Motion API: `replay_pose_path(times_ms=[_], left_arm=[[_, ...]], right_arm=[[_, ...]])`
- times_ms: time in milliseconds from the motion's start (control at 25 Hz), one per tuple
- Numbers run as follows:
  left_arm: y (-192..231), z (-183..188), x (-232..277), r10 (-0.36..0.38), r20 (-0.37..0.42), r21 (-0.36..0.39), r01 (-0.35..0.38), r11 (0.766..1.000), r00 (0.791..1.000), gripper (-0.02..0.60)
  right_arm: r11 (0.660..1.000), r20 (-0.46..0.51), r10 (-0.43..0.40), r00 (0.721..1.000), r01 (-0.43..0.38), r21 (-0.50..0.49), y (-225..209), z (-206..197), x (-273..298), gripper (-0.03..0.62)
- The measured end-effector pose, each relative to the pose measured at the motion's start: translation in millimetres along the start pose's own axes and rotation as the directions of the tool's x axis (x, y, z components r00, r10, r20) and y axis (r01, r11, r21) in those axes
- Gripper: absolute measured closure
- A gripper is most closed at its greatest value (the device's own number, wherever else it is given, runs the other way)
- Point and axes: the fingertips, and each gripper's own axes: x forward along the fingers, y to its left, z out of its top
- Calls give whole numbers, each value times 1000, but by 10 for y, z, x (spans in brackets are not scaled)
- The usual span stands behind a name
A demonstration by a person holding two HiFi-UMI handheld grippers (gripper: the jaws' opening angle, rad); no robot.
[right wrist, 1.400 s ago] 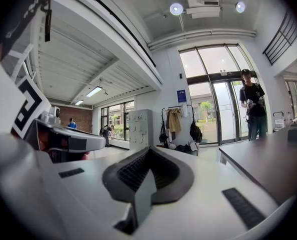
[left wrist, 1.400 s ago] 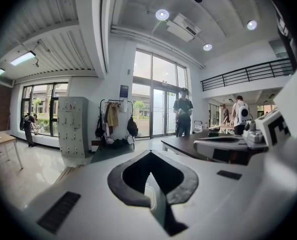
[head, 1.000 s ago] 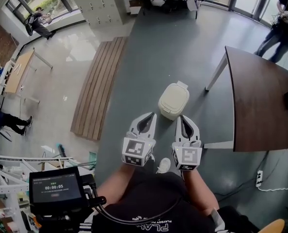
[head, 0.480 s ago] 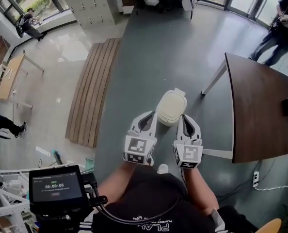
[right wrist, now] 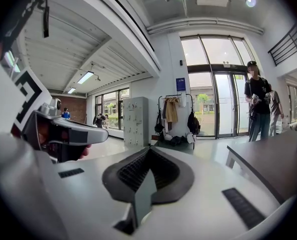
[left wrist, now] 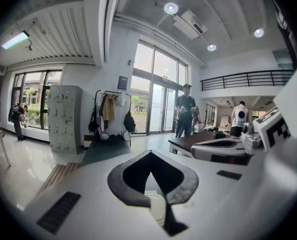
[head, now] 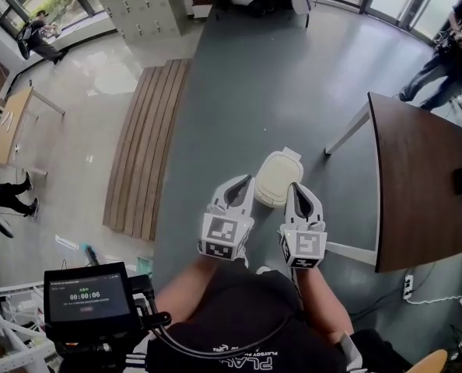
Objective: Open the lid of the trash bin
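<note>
Cream plastic trash bin with rounded lid (head: 278, 179) sits on the grey floor (head: 239, 92) at frame centre, lid down flat. Left gripper (head: 243, 180) and right gripper (head: 293, 186) hang side by side just below it, tips pointing at the bin, one on each flank. Can't tell if either touches it. Left fingers (left wrist: 114, 178) meet at the tip with nothing between them. Right fingers (right wrist: 186, 176) are also closed and empty. Dark brown surface (head: 425, 185) at right of frame, wooden slat panel (head: 141, 146) at left.
</note>
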Motion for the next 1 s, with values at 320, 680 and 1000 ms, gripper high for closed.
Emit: replay_pose_path(times_ms=[320, 680, 1000], left_arm=[[372, 164, 287, -33, 7, -3, 33, 999, 999, 583], [295, 105, 403, -55, -13, -20, 54, 998, 998, 583], [413, -337, 712, -15, -79, -51, 11, 999, 997, 583]], right_arm=[[998, -22, -17, 1000, 19, 67, 68, 30, 501, 591], [996, -56, -24, 998, 29, 81, 9, -111, 456, 591], [997, -111, 9, 994, 0, 76, -175, -436, 694, 591]])
